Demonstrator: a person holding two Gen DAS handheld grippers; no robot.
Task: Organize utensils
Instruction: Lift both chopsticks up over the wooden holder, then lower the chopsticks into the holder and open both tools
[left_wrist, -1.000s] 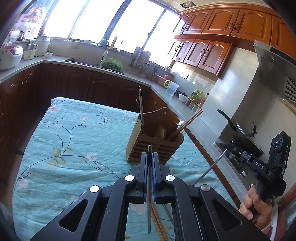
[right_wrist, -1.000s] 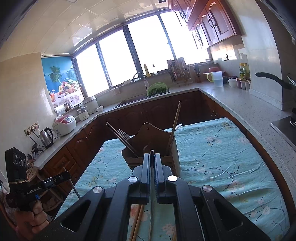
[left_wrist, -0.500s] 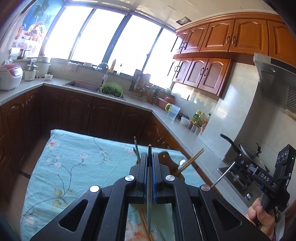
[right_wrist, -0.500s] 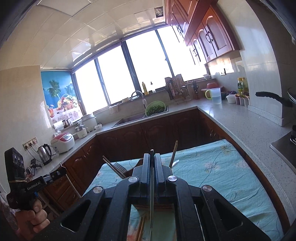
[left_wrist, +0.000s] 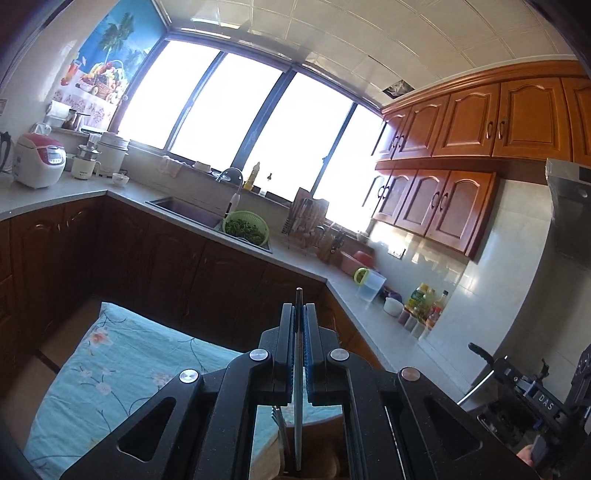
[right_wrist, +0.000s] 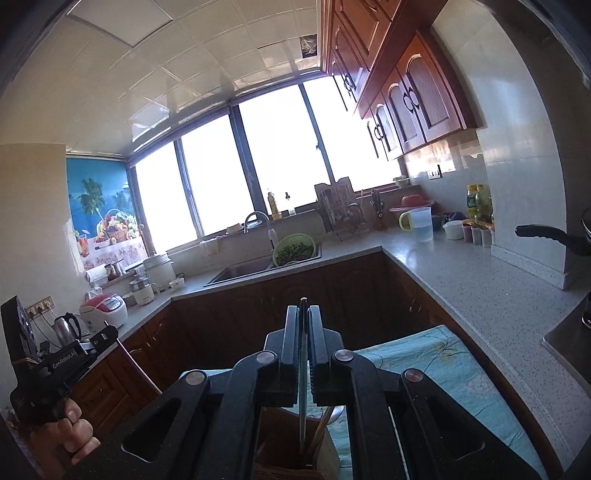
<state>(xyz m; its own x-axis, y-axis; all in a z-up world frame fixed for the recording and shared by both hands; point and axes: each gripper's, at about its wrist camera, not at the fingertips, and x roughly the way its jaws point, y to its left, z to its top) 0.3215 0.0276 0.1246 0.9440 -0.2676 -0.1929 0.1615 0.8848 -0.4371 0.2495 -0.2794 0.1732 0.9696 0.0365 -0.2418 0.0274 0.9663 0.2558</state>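
Room: kitchen with bright windows, cherry-wood cabinets (left_wrist: 465, 199) and a speckled counter (right_wrist: 472, 273).
Bench: I see it under a teal floral cloth (left_wrist: 110, 369).
Left gripper (left_wrist: 299, 314): jaws narrow, pinching a thin metal utensil handle (left_wrist: 298, 387) that runs straight down between them.
Right gripper (right_wrist: 303, 317): jaws narrow on another slim metal utensil (right_wrist: 303, 406), its lower end inside the wooden utensil holder (right_wrist: 280, 443).
Holder: on the bench below the right gripper, with a wooden chopstick (right_wrist: 320, 428) leaning in it.
Writing: I read "GenRobot.AI" on the left gripper's body in the right wrist view and "DAS" on the right gripper's body in the left wrist view.
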